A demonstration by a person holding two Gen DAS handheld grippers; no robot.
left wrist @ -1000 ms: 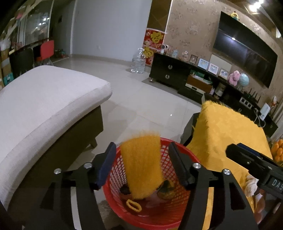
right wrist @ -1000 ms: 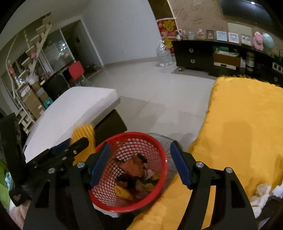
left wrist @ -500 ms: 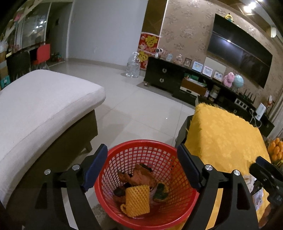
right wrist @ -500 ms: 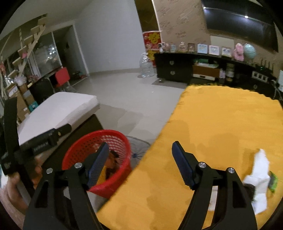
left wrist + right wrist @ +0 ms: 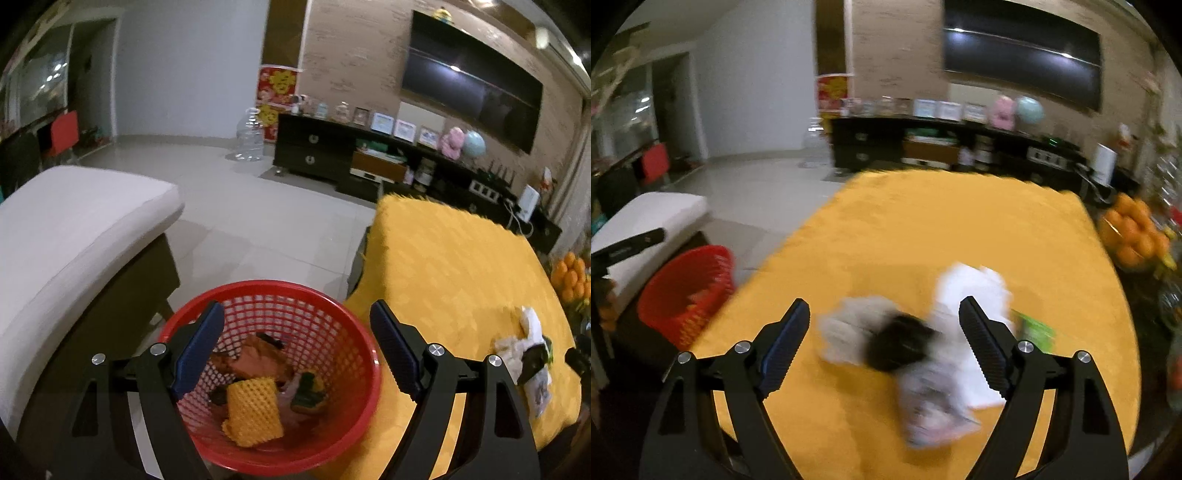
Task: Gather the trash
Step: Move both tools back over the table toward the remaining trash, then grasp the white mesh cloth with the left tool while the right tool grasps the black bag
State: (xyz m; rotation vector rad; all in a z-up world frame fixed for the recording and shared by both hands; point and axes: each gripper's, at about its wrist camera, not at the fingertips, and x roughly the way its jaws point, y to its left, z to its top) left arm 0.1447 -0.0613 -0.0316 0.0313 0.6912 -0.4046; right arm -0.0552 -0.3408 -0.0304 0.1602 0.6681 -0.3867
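A red mesh basket [image 5: 334, 325] stands beside the yellow-covered table [image 5: 443, 266]. It holds a yellow foam net [image 5: 253, 413], brown peel and other scraps. My left gripper [image 5: 297, 350] is open and empty above the basket. My right gripper [image 5: 882, 345] is open and empty above the table [image 5: 942, 229]. Under it lies a blurred trash pile: white tissue [image 5: 971, 291], a dark lump [image 5: 901, 343], a printed wrapper [image 5: 931, 406] and a green scrap [image 5: 1034, 328]. The pile also shows in the left wrist view [image 5: 524, 343]. The basket also shows in the right wrist view [image 5: 683, 288], at the left.
A white-cushioned bench [image 5: 66, 236] stands left of the basket. A bowl of oranges [image 5: 1134, 236] sits at the table's right edge. A dark TV cabinet [image 5: 369, 162] and a water jug [image 5: 251, 136] stand across the tiled floor.
The yellow foam net left my left gripper and fell into the basket. My right gripper swung right from the basket to over the trash pile on the table.
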